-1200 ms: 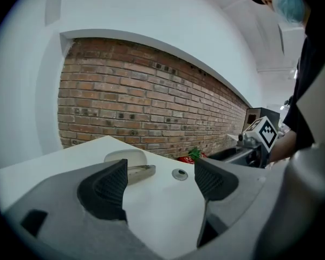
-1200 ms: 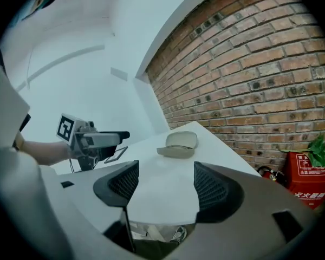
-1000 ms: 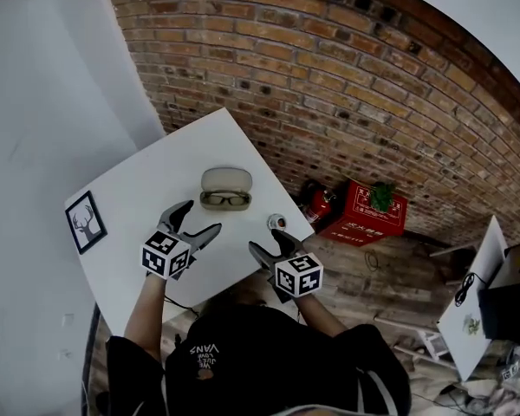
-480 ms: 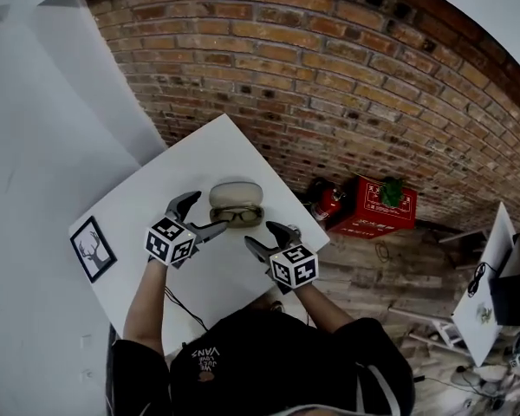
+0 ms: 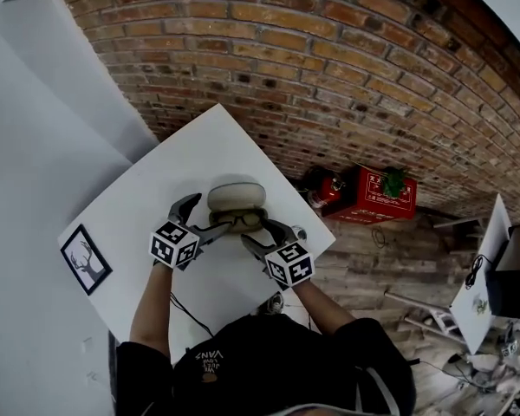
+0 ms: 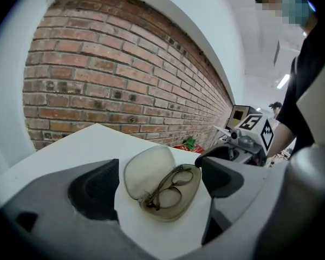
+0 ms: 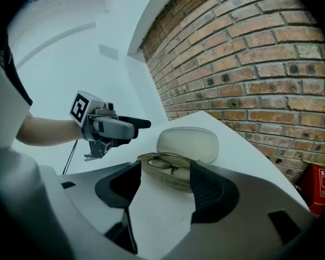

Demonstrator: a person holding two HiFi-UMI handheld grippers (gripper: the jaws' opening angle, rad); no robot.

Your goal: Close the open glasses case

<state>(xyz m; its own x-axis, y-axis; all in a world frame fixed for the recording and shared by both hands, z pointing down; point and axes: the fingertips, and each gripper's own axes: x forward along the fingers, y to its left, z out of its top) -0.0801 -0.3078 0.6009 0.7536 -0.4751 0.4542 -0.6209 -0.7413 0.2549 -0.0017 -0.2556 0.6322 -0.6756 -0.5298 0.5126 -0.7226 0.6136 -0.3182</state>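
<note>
Head view showed a white table [image 5: 199,159] set against a brick wall [image 5: 329,76]. A framed deer picture [image 5: 85,260] lay at the 8 o'clock corner of the table top.

Left gripper [image 5: 204,217] was positioned at the 8 o'clock side of the glasses case [image 5: 237,199], with its tips just beside the case edge. Its jaws stood wide apart and had just been opening further. In the left gripper view the case lay on the table in the gap between the two jaws, and neither pad touched it.

The case sat near the 3 o'clock edge of the table and was open. Its pale lid [image 6: 146,169] was raised at the 10 o'clock side of the lower shell in the left gripper view. A pair of glasses [image 6: 170,187] lay folded in that shell.

Right gripper [image 5: 262,232] was positioned at the 5 o'clock side of the case, close to it. Its jaws were wide but had just been closing slightly. In the right gripper view the case showed between the jaw tips at 12 o'clock, clear of both pads.

A red box [image 5: 377,195] stood on the floor at 3 o'clock from the case, well apart from the table
</note>
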